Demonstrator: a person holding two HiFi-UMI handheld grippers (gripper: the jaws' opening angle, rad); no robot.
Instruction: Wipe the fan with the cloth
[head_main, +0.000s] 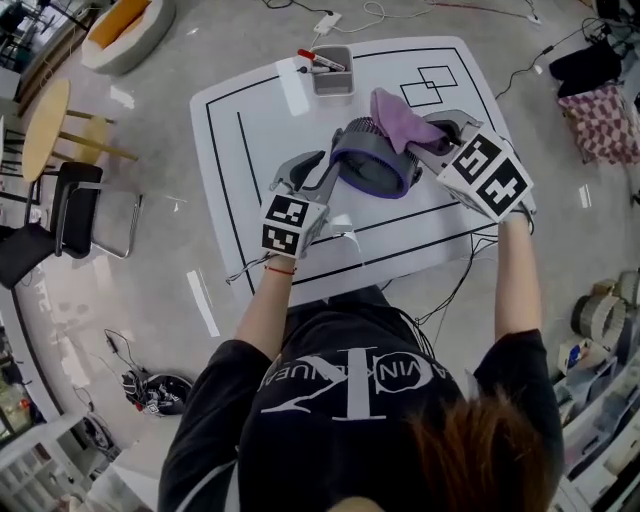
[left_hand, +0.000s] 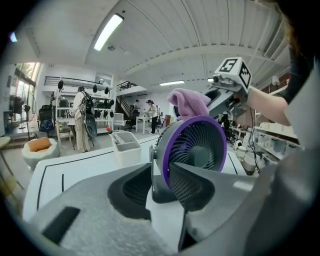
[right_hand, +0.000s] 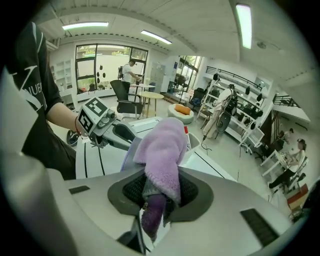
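Dark hair (head_main: 480, 450) and a black printed T-shirt (head_main: 340, 400) fill the bottom of the head view, and both bare forearms reach up the frame to a white table top marked with black lines (head_main: 250, 130). At its middle stands the purple-ringed round grey plastic fan (head_main: 375, 160), its face turned toward the person. The left gripper (head_main: 318, 178) comes in from the lower left with its jaws closed on the fan's lower rim and stand, to my eye to stop it sliding while it is rubbed. The right gripper (head_main: 432, 135) pinches a fluffy lilac microfibre cloth (head_main: 400, 118) and lays it over the fan's upper edge, so I'd say the wiping is only just under way. At the table's top edge a pale grey rectangular tub (head_main: 332, 80) holds red-capped markers (head_main: 318, 60), well clear of the work. Only the left gripper view shows the spiral grille (left_hand: 192, 150) and the cloth sitting on top of the rim. Only the right gripper view shows the pads biting the cloth's fold, with a tail hanging below and the fan nearly hidden behind it.
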